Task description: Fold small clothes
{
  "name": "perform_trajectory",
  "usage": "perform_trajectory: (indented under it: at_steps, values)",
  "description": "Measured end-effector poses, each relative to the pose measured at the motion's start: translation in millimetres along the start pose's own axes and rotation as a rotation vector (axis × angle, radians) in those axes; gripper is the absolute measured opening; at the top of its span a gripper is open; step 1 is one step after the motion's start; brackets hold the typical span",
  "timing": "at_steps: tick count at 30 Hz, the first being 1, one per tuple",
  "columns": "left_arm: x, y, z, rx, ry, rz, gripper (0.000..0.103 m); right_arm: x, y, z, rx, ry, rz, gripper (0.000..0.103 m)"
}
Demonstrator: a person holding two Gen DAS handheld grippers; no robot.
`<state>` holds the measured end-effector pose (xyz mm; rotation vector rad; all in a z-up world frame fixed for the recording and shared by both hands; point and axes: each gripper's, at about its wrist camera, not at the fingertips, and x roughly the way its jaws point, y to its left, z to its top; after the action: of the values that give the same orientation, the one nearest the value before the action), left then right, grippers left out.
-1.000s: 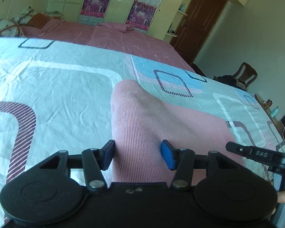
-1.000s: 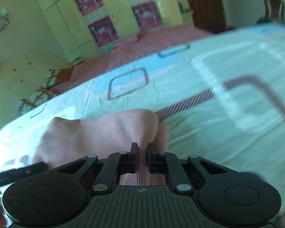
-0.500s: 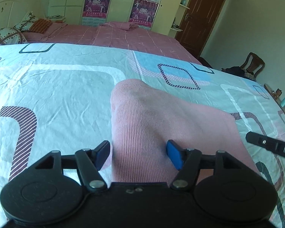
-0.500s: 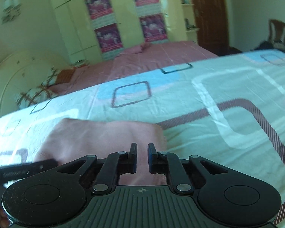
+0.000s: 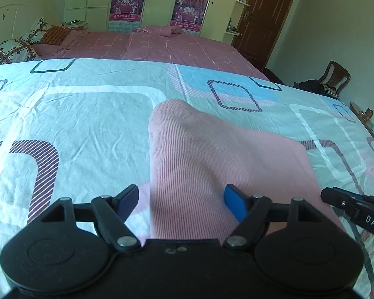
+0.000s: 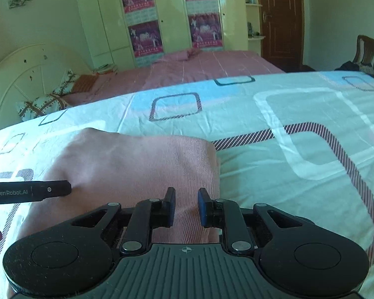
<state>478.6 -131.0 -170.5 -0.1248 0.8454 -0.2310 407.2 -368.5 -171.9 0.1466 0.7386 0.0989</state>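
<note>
Here, the left gripper (image 5: 182, 199), jaws spreading wide, straddles the near edge of the folded pink ribbed garment (image 5: 212, 154) without pressing it. The garment lies on the patterned bedsheet (image 5: 69, 114). At 3 o'clock, the right gripper (image 6: 185, 205) opens narrowly above it, empty.

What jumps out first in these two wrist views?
The pink ribbed garment lies folded on the patterned bedsheet, right ahead of both grippers. The left gripper straddles its near edge with jaws wide and opening, pads off the cloth; the right gripper has a narrower gap, also opening, over the garment's right corner. Behind, a second bed with a pink cover and a poster-covered wardrobe.
</note>
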Motion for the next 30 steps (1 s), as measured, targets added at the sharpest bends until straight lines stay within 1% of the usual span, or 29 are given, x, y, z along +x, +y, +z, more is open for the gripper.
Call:
perform_trajectory:
  at_steps: [3,6,8,11,13,15,17,19,20,22,25,28,29,30]
  values:
    - [-15.6,3.5,-13.6,-0.012,-0.009,-0.027,0.076,-9.8,5.2,-10.4,-0.049,0.006,-0.016,0.020]
    - [-18.1,5.1,-27.6,-0.010,0.011,-0.063,0.075,-9.7,7.2,-26.8,-0.096,0.031,-0.067,0.020]
    - [-15.0,4.9,-32.9,0.007,0.008,-0.074,0.076,-0.8,2.6,-36.4,-0.081,0.070,-0.084,0.020]
    - [-14.4,8.2,-31.8,0.002,0.019,-0.090,0.074,4.1,2.3,-38.6,-0.051,0.074,-0.104,0.021]
    - [-22.5,10.6,-31.1,-0.002,0.031,-0.110,0.070,-7.0,5.8,-35.4,-0.019,0.057,-0.111,0.021]
    - [-29.0,11.0,-35.4,0.020,0.029,-0.121,0.071,-24.5,10.0,-37.9,-0.013,0.029,-0.106,0.021]
    - [-25.9,11.1,-41.2,0.034,0.040,-0.132,0.071,-39.7,16.1,-48.4,-0.037,0.021,-0.127,0.021]
    - [-20.5,13.4,-44.5,0.019,0.049,-0.148,0.072,-40.5,16.4,-61.4,-0.052,0.049,-0.165,0.021]
    - [-19.3,14.2,-44.9,0.013,0.052,-0.153,0.072,-37.0,12.6,-66.4,-0.035,0.071,-0.170,0.021]
    - [-18.8,13.4,-43.8,0.014,0.053,-0.152,0.073,-36.2,7.5,-69.5,0.020,0.066,-0.174,0.028]
    - [-19.0,12.8,-42.5,0.011,0.063,-0.154,0.073,-38.9,8.9,-64.2,0.058,0.075,-0.179,0.029]
    - [-18.1,11.2,-41.7,0.006,0.065,-0.143,0.076,-44.9,9.3,-64.3,0.047,0.091,-0.160,0.029]
    - [-18.0,11.3,-41.6,-0.001,0.068,-0.140,0.076,-46.8,7.9,-64.7,0.047,0.094,-0.146,0.032]
    - [-17.9,11.8,-41.4,-0.008,0.070,-0.137,0.077,-47.5,5.3,-64.4,0.053,0.098,-0.128,0.039]
